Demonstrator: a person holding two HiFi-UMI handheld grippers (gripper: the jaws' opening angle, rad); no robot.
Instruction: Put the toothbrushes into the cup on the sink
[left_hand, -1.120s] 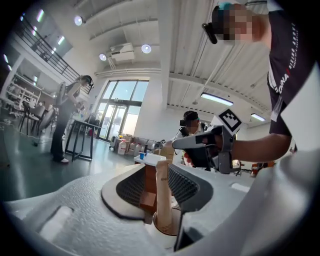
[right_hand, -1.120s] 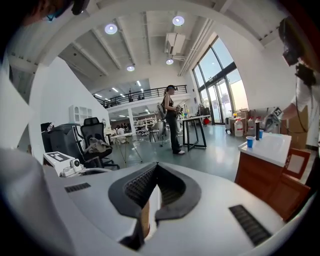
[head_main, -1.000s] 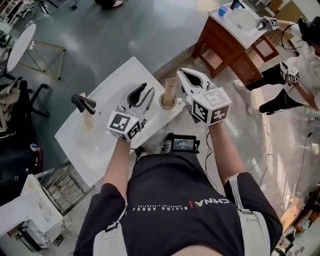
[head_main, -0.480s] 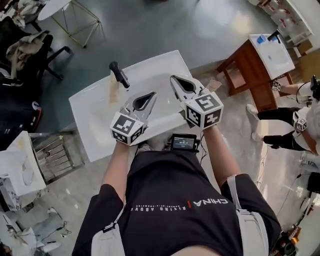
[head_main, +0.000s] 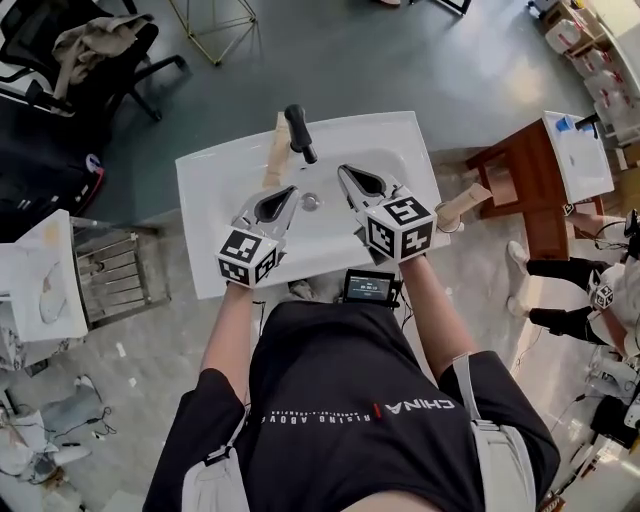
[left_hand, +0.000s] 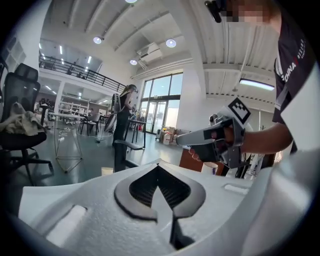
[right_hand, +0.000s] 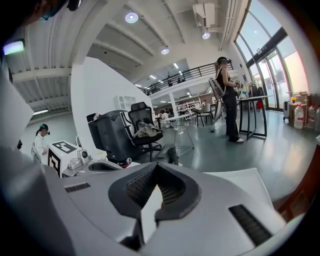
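Observation:
A white sink (head_main: 215, 175) with a black faucet (head_main: 298, 132) lies in front of me. A pale wooden piece (head_main: 277, 152) lies left of the faucet; I cannot tell whether it is a toothbrush. The beige cup (head_main: 455, 208) stands at the sink's right edge. My left gripper (head_main: 290, 190) hangs over the basin left of the drain (head_main: 311, 201), jaws shut with nothing in them. My right gripper (head_main: 343, 171) is over the basin right of the drain, also shut and empty. In the left gripper view the closed jaws (left_hand: 158, 165) point toward the right gripper (left_hand: 212, 140).
A black office chair (head_main: 95, 55) stands beyond the sink on the left. A metal rack (head_main: 118, 270) sits left of the sink. A wooden stand with another sink (head_main: 575, 150) is at the right, with a person (head_main: 610, 300) beside it. People stand in the hall behind.
The head view has swung, so the sink now lies square ahead instead of angled left. Both grippers sit over the basin near the drain. The left jaws have closed.

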